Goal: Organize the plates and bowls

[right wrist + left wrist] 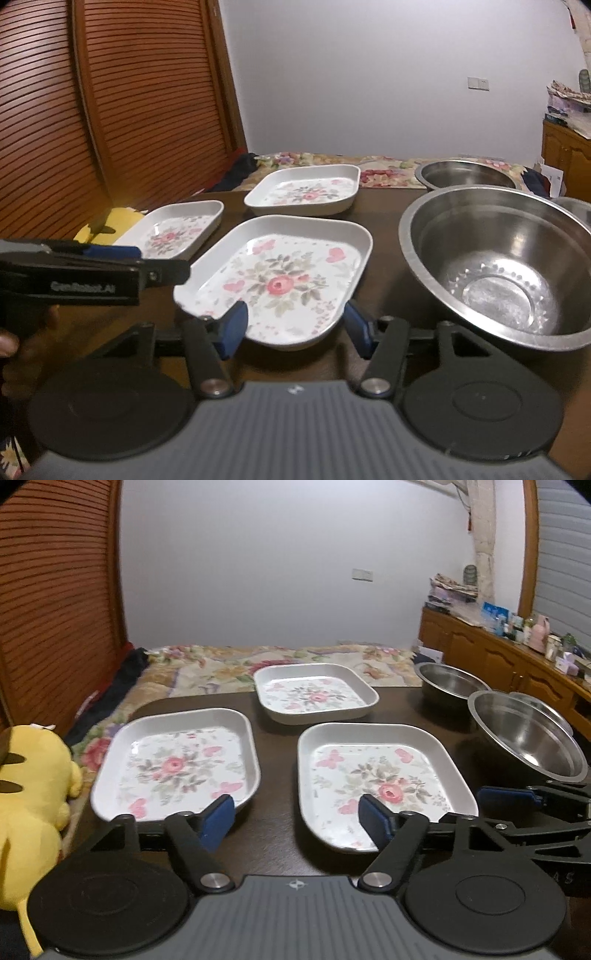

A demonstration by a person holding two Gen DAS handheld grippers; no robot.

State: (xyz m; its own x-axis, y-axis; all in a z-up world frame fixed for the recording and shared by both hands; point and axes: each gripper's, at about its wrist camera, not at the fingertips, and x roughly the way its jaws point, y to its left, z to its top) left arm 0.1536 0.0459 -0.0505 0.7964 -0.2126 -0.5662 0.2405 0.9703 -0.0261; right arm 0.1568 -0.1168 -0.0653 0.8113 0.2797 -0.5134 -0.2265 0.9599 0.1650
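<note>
wall (258, 572): plain white, one switch plate (362, 574) | left: slatted wooden doors (55, 602) | centre: bed, floral quilt (221, 668) | right: wooden cabinets (491, 657), cluttered top | table (277, 834): dark wood

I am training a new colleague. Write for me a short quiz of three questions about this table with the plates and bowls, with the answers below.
1. How many floral plates lie on the dark table?
2. True or false: the plates are already stacked.
3. What material are the bowls: A) glass, B) metal, C) wood?

Key
1. Three: near left plate, near right plate, far plate.
2. False; each lies apart, flat on the table.
3. B; the big metal bowl and the far bowl shine like steel. A third rim peeks behind the big one.

Both the left gripper and the right gripper are open and empty.
</note>
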